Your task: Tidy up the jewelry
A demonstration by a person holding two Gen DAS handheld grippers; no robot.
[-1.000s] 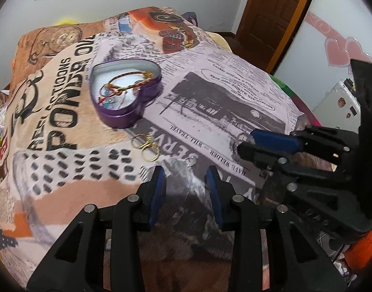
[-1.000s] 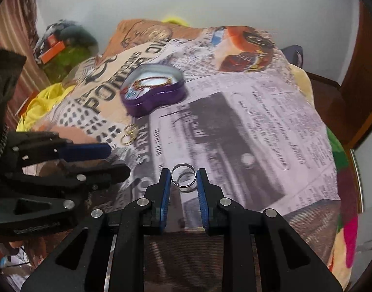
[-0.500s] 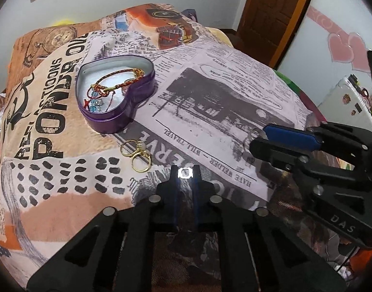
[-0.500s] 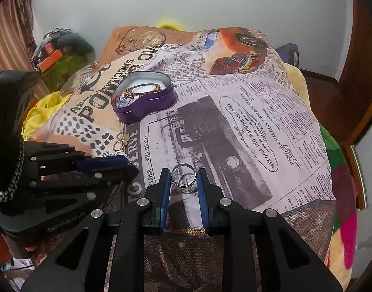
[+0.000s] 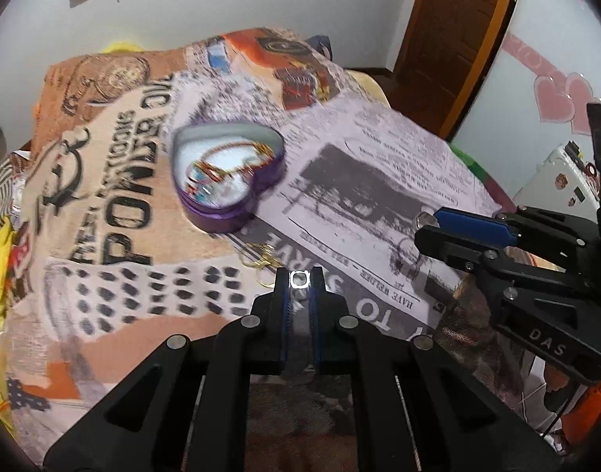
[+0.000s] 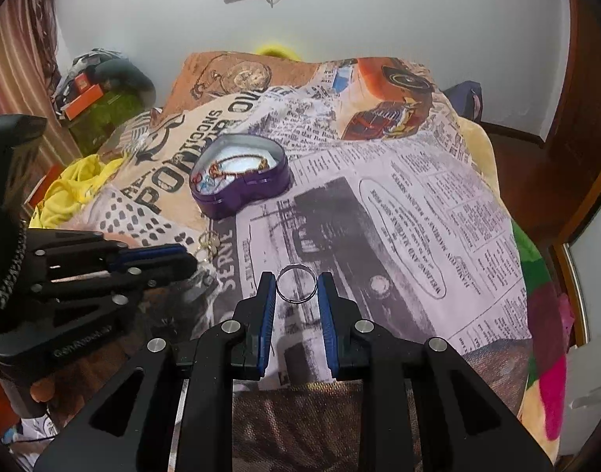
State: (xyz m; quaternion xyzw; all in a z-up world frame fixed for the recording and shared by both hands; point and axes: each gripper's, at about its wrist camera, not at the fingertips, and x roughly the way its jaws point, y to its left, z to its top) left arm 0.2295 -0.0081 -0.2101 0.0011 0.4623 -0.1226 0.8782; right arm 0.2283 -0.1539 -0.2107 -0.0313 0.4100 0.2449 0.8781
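home bedroom | bed with printed blanket [image 6: 418,204] | wooden door [image 5: 458,39] | curtain [image 6: 13,59]

The blanket [image 6: 379,212] carries nearly all the print, here placed by the purple heart-shaped tin [image 6: 241,175]. Left of the tin, large black letters run upside down; "POND" can be made out, with a smaller line ending in "TOONS" above it, the rest cut off by folds. Just below the tin, "SERVE" stands in bold capitals. Right of the tin and nearer the camera, an oval frame holds "WELDING AND MACHINE", with small newspaper columns around it too fine to read. In the left wrist view, below the tin, a line reads "HAVE WELDER – WILL TRAVEL", upside down. The right gripper [image 5: 418,232] body bears the raised letters "DAS". The left gripper [image 6: 194,263] body has embossed lettering too blurred to read.
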